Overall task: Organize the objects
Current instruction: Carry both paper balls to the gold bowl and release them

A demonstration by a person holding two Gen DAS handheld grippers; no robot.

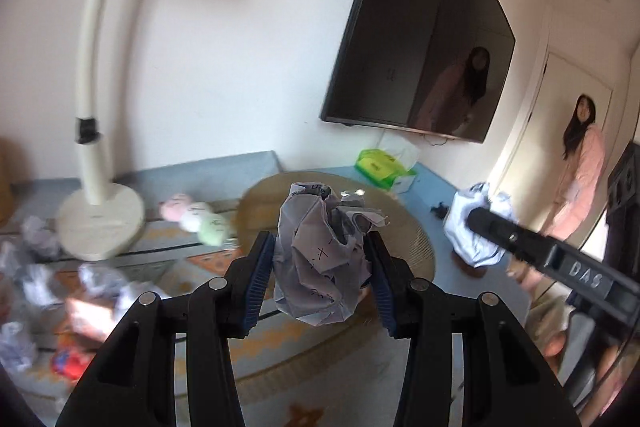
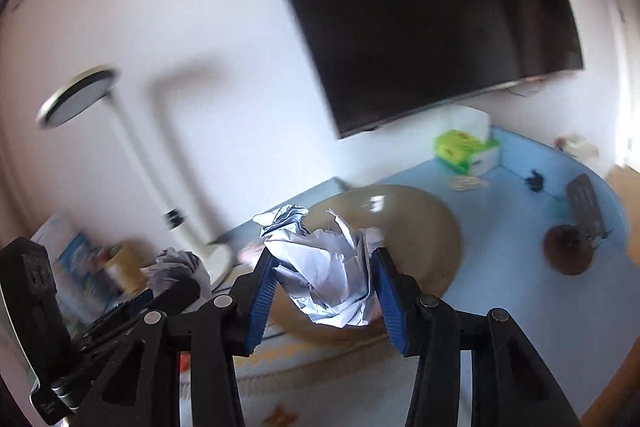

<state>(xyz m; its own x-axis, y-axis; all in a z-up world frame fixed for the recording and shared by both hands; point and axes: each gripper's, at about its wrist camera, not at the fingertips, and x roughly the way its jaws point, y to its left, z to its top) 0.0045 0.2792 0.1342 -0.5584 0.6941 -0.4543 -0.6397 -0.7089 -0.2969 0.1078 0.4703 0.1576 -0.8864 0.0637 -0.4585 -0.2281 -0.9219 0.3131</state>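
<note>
My left gripper (image 1: 320,247) is shut on a crumpled paper ball with handwriting (image 1: 320,259), held above the table in front of a round tan woven basket (image 1: 404,227). My right gripper (image 2: 324,259) is shut on a second crumpled white paper ball (image 2: 324,275), held over the same basket (image 2: 424,227). The right gripper (image 1: 476,219) with its paper (image 1: 476,227) shows at the right of the left wrist view. The left gripper's fingers (image 2: 180,291) with their paper (image 2: 176,267) show at the lower left of the right wrist view.
Several more crumpled paper balls (image 1: 36,239) lie at left near a white lamp base (image 1: 100,223). Pastel plush toys (image 1: 196,219), a green tissue pack (image 1: 380,167), a brown round object (image 2: 568,251), a wall TV (image 1: 420,47) and a person in pink (image 1: 580,163) are around.
</note>
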